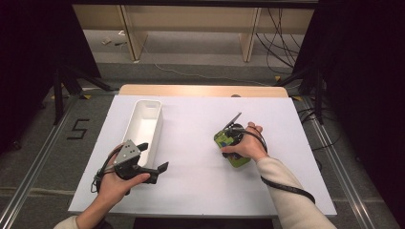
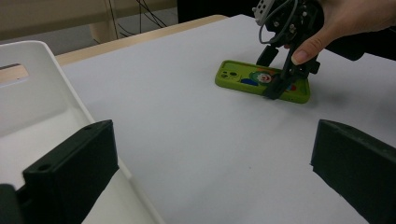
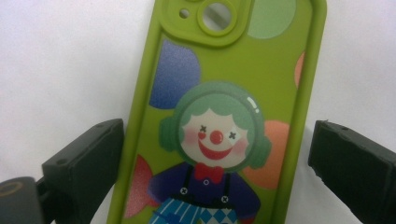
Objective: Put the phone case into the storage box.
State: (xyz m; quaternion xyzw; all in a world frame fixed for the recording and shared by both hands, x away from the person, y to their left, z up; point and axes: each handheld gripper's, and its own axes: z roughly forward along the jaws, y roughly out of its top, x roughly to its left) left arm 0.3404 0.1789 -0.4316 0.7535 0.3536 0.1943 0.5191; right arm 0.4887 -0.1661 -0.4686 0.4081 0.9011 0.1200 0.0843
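A lime-green phone case [image 1: 239, 161] with a clown picture lies flat, back up, right of centre on the white table top. My right gripper [image 1: 229, 140] points down onto it. In the right gripper view the case [image 3: 224, 116] runs between the two jaws, and my right gripper [image 3: 219, 163] stands open with a jaw close to each long edge. The left gripper view shows the case [image 2: 243, 77] with the right gripper [image 2: 273, 72] and a hand over it. My left gripper [image 1: 153, 156] is held at the front left, open and holding nothing [image 2: 212, 172].
A long white bin [image 1: 135, 119] stands at the left, just beyond my left gripper, and its wall [image 2: 42, 93] lies close to the left jaw. The white table top [image 1: 191, 191] ends at a wooden strip [image 1: 203, 90] at the back. Cables trail from both grippers.
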